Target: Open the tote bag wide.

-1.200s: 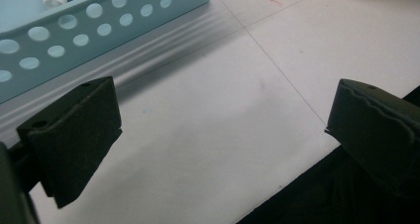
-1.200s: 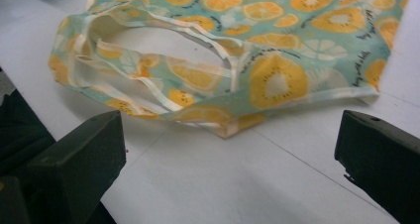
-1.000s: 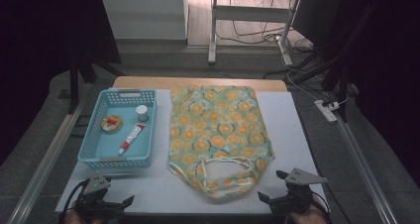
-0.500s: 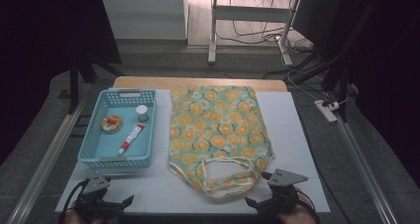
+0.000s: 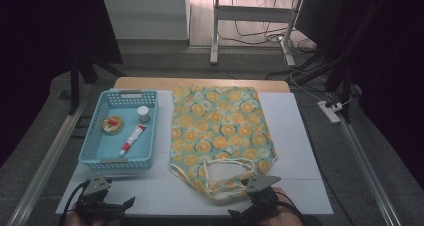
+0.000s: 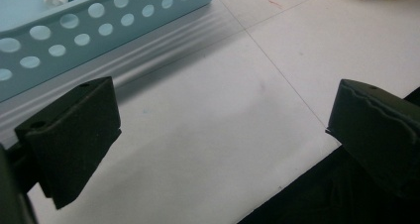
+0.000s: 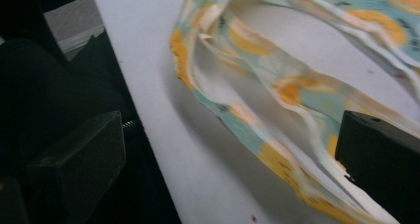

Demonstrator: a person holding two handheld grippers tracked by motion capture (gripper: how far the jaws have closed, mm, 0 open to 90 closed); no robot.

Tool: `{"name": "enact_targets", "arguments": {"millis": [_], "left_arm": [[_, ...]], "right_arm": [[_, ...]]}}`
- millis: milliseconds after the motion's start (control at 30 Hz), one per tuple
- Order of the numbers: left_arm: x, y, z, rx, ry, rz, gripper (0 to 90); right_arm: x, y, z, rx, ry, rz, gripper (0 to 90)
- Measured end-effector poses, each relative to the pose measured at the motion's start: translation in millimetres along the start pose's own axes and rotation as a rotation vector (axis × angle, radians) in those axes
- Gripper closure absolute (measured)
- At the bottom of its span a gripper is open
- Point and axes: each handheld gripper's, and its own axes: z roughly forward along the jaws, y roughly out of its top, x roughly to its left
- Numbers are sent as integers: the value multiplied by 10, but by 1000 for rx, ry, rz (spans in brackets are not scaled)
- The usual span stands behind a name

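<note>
While the bag [image 5: 220,131] lies flat mid-table, handles [image 7: 277,95] toward the near edge, nothing is gripped: looks like the very start. Right gripper [image 5: 257,198] sits at the handles, jaws apart. Left gripper [image 5: 102,203] idles wide apart beside the basket [image 5: 90,146]; tube [image 5: 131,138] and jars untouched inside.
</note>
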Motion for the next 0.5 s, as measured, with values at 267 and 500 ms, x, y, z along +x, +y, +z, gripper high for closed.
{"name": "enact_targets", "arguments": {"millis": [267,500], "left_arm": [[-3,0,1,0,0,2,0],[-8,1,1,2,1,7,0]], "right_arm": [[-3,62,163,60,32,-44,183],[-68,46,198,102,26,-64,401]]}}
